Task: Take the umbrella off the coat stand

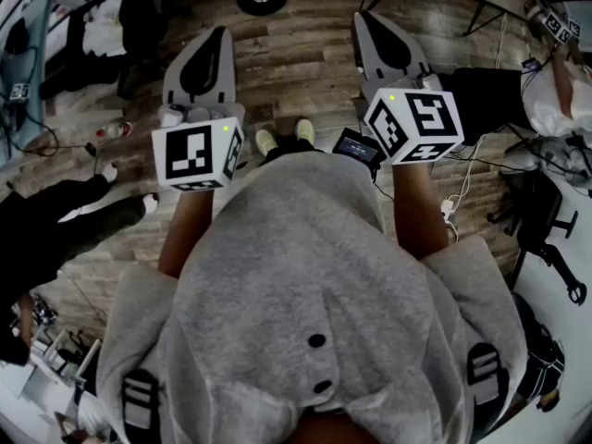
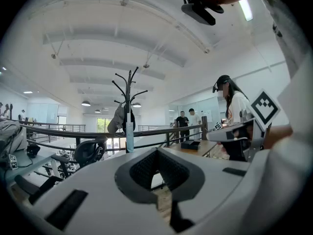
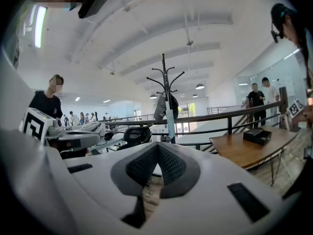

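Both forearms were held out in front of the body, side by side and well apart. Each gripper sat close to level, nose dipped slightly toward the wood floor.

Left gripper: jaws together, nothing between the pads. Right gripper: jaws likewise closed, and empty.

The coat stand stood well ahead of both grippers, upright, on the far side of a dark railing. A slim pale-blue item hung straight down along its pole. It was small in both gripper views but was most likely the umbrella. A grey bag or garment hung just beside it on the same stand. Neither gripper was near the stand.

The railing ran across the whole line between the grippers and the stand. A black office chair sat low at the rail, left of the pole. A wooden table with a small black box on it stood to the right. Two people stood further back by the rail.
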Motion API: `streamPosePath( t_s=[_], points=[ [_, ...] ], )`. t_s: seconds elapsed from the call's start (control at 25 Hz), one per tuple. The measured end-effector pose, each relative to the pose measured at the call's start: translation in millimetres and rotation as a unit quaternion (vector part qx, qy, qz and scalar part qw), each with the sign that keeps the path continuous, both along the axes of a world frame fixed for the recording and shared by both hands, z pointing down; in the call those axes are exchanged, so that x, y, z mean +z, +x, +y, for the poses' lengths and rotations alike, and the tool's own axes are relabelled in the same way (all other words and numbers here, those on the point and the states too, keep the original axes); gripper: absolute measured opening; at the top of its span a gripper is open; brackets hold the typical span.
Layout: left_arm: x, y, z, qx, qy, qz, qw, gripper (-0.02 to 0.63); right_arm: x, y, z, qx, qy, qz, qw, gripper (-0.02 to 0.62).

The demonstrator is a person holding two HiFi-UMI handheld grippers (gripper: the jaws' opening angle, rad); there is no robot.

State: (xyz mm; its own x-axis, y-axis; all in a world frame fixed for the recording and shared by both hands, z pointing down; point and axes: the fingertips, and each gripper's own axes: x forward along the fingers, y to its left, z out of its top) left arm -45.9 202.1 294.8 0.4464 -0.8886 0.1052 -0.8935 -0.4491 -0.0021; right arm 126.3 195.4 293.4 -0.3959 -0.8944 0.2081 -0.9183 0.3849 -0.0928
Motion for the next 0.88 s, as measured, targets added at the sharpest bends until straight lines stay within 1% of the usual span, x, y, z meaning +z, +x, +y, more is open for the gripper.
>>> streamPosePath(
  t_s=[0.16, 0.4, 0.6, 0.8, 0.88],
  points=[
    [-5, -3, -3, 0.002, -0.001, 0.011, 0.9999, 0.014, -4, -1, -4, 0.008, 0.009, 0.017, 1.0, 0.011],
    [-3, -15, -12, -0.001, 0.002, 0.007, 1.0, 0.014, -1, -14, -12, 0.017, 0.008, 0.036, 0.999, 0.011],
    [-4, -31, -10, 0.013, 0.003, 0.026, 0.9996, 0.014, 1, -36, -14, 0.0, 0.001, 0.022, 1.0, 0.011],
    [-3, -52, -8, 0.004, 0.005, 0.031, 0.9995, 0.014, 5, -53, -16, -0.004, -0.004, 0.03, 1.0, 0.011],
    [-6, -56, -6, 0.004, 0.008, 0.034, 0.9994, 0.014, 5, -56, -14, -0.003, 0.0, 0.043, 0.999, 0.011]
  ],
)
